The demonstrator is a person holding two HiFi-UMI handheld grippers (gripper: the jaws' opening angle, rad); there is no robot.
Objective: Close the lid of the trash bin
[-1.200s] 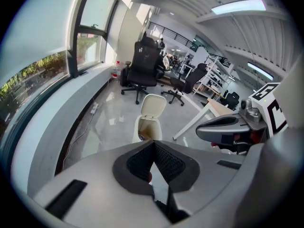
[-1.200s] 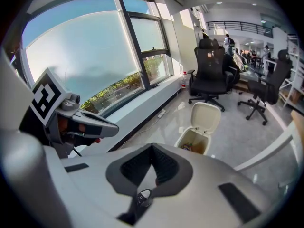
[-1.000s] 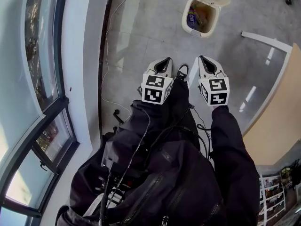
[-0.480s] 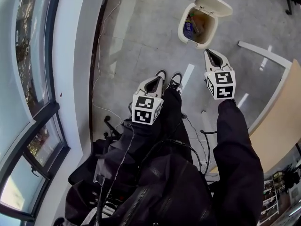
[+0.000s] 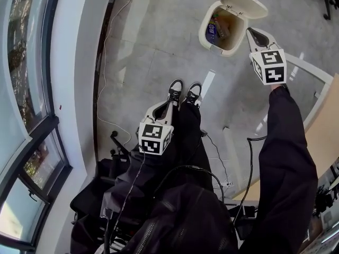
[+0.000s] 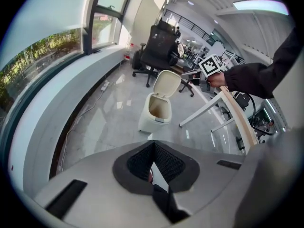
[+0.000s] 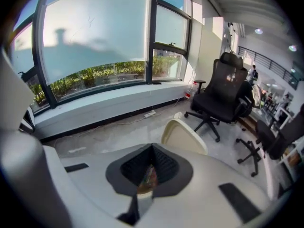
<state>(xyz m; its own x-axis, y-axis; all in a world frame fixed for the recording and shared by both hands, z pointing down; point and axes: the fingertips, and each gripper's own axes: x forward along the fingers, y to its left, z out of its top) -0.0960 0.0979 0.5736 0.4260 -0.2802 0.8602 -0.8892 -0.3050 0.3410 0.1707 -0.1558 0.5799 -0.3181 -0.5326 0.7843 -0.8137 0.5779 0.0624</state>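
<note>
Bin [image 5: 205, 29] stands on the floor beyond the shoes [image 5: 175, 91], lid [image 5: 244, 3] tipped up and back. Right gripper [image 5: 254, 34] hovers by its right side, jaws pressed together, empty. Left gripper [image 5: 167, 103] hangs low, likewise closed on nothing. Looks like light, stiff plastic on a hinge, so nudge the lid's free edge.

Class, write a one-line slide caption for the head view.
Right gripper hovers by the raised lid of the trash bin; left gripper hangs low over the person's legs.
</note>
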